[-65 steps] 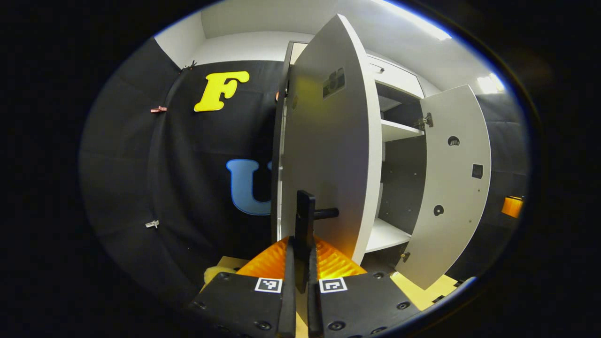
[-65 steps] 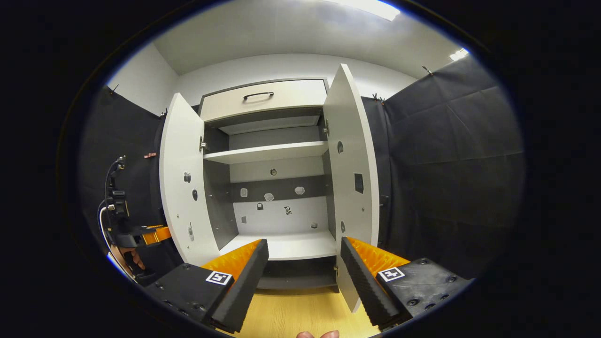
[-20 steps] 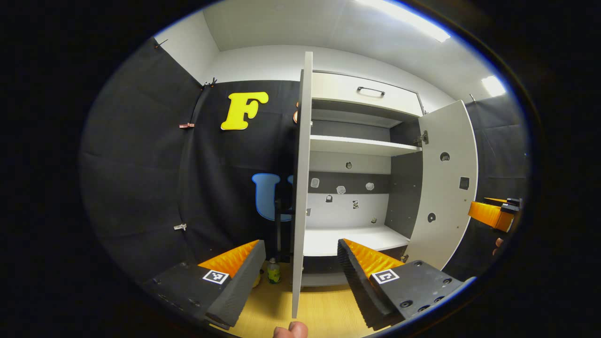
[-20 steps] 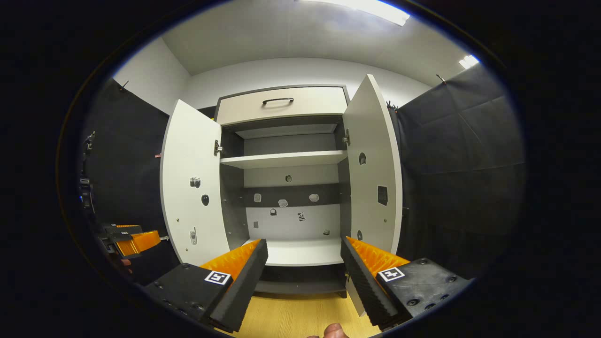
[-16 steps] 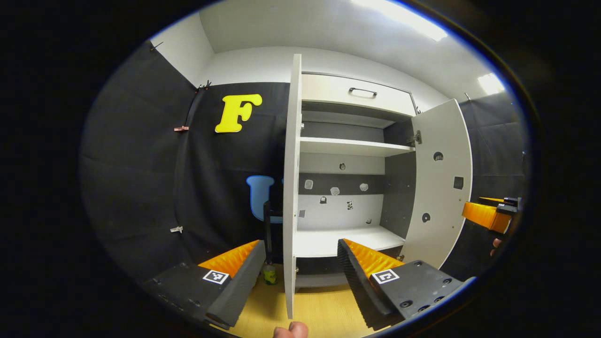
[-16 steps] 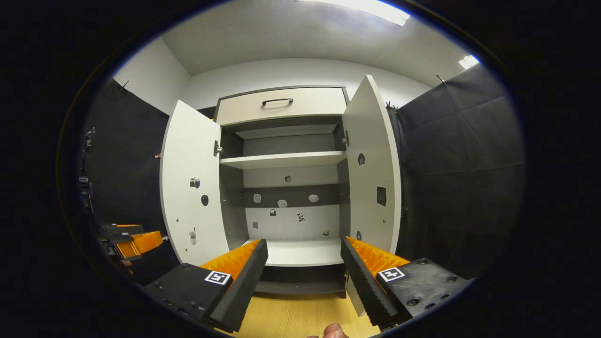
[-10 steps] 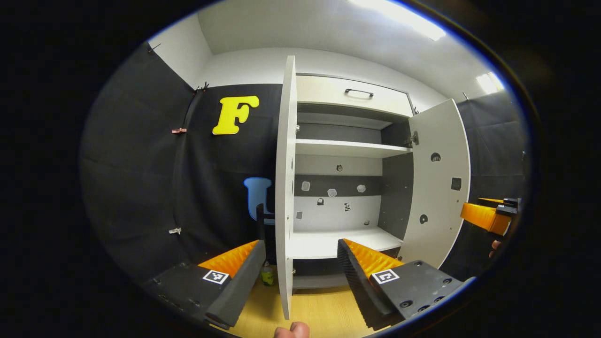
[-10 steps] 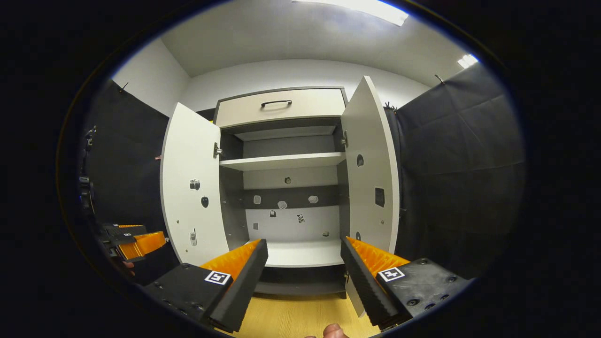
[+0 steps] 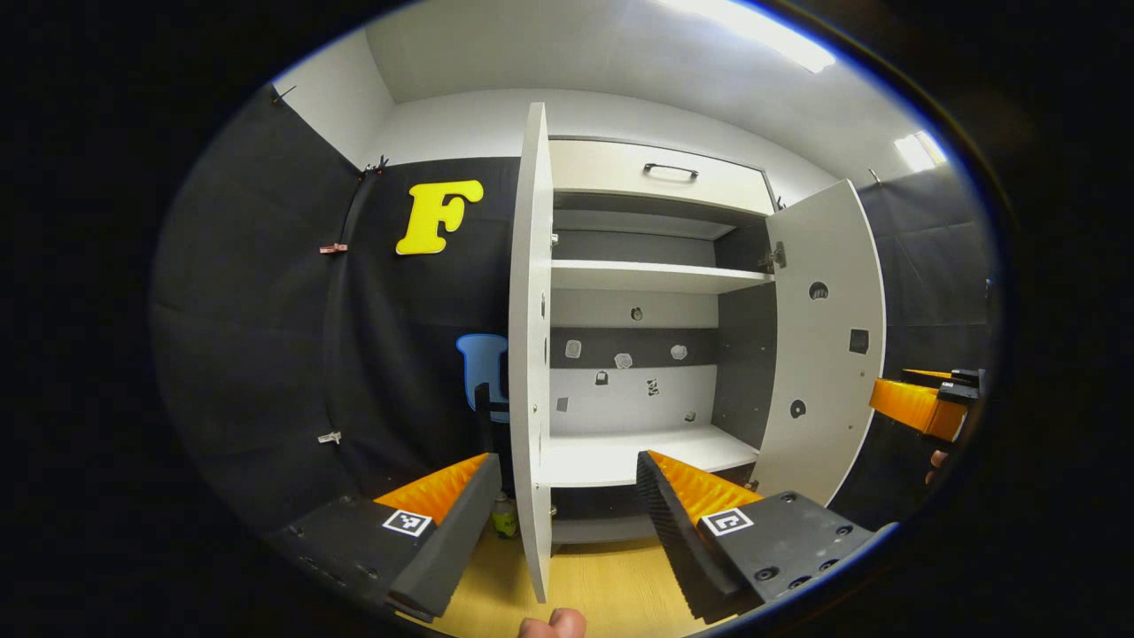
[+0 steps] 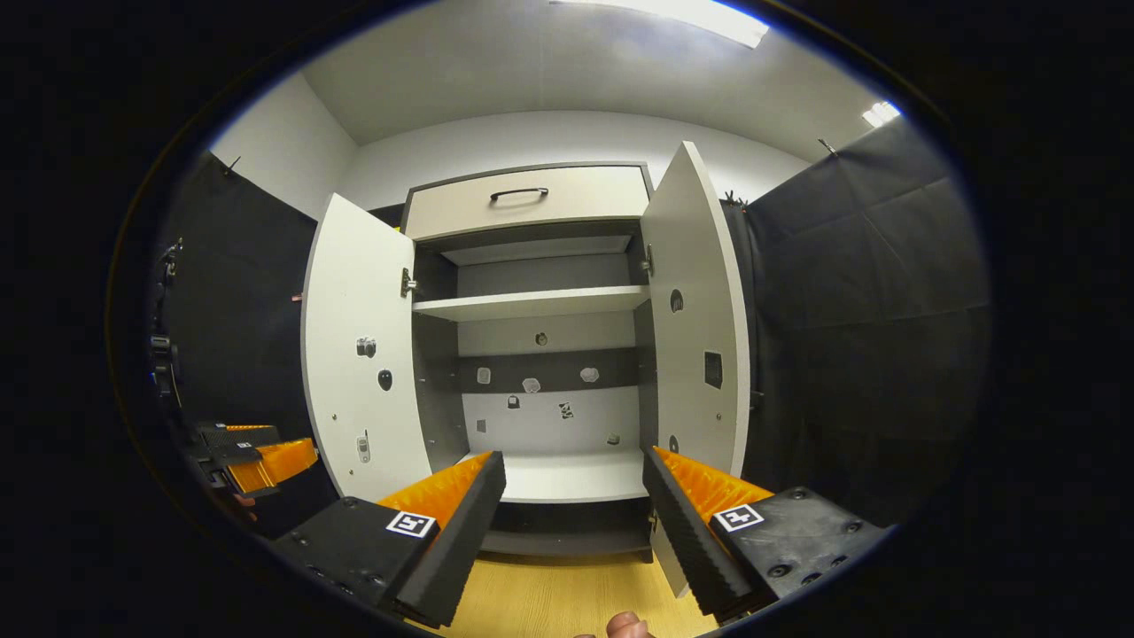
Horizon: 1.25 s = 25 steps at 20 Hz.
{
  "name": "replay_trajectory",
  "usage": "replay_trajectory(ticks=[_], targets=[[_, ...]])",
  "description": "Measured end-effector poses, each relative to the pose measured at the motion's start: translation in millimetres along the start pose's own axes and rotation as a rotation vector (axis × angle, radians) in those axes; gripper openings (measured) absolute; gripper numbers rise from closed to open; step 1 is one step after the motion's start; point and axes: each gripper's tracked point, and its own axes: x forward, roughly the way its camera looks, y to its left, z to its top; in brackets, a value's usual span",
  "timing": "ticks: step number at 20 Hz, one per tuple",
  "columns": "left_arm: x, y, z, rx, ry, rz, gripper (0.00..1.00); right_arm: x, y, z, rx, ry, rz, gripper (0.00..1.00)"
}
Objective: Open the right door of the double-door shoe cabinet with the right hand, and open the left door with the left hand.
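Ahead of the left gripper (image 9: 567, 509), whose fingers are spread wide with nothing held, the shoe cabinet's left door (image 9: 530, 354) is seen edge-on between them, swung fully out. Beyond the right gripper (image 10: 574, 509), likewise held apart and empty, the right door (image 10: 700, 310) is seen swung wide.

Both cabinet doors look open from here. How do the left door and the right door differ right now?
In the left gripper view, the left door stands nearly edge-on, while the right door shows its broad inner face. A black handle shows behind the left door; the right door's handle is hidden. Both are white, swung open, and free of the tongs.
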Motion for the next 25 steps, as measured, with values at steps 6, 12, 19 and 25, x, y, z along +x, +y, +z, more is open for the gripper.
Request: replay_trajectory(ticks=[6,12,19,25], targets=[[0.1,-1.2,-1.7,0.007,0.005,-0.006,0.95,-0.5,3.8,0.3,0.006,-0.001,0.007,0.98],[-0.9,0.8,0.5,0.015,0.003,-0.008,0.94,-0.3,7.2,1.8,0.006,-0.005,0.012,0.98],[0.4,0.8,-1.5,0.011,0.008,-0.01,0.95,0.1,7.2,-0.5,-0.008,0.0,0.012,0.98],[3.1,-0.8,-3.5,0.01,0.01,-0.007,0.95,4.2,8.6,-2.2,-0.017,0.001,0.017,0.98]])
